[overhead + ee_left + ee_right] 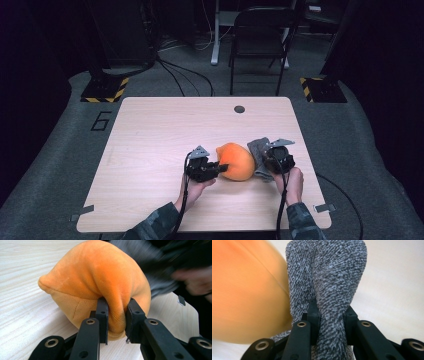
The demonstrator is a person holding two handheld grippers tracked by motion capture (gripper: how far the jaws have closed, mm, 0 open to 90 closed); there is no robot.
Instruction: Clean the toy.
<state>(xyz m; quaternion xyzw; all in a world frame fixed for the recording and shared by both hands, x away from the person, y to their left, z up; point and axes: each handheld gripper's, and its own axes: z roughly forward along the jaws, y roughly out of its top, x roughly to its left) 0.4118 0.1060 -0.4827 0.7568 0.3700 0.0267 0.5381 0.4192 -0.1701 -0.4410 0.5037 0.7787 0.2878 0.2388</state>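
Observation:
An orange plush cushion (236, 161) lies on the wooden table (165, 130), near its front edge. My left gripper (220, 167) is shut on a fold of the orange cushion (100, 280), pinching it between both jaws at the cushion's left side. A grey knitted cloth (259, 150) lies against the cushion's right side. My right gripper (267, 156) is shut on the grey cloth (329, 277), a bunched fold squeezed between its jaws. In the right gripper view the orange cushion (244, 295) is a blur at the left.
The table has a small round hole (239, 109) near its far edge. A black folding chair (260, 40) stands behind the table. Cables run across the grey floor, and yellow-black striped bases (106, 89) sit at the far corners.

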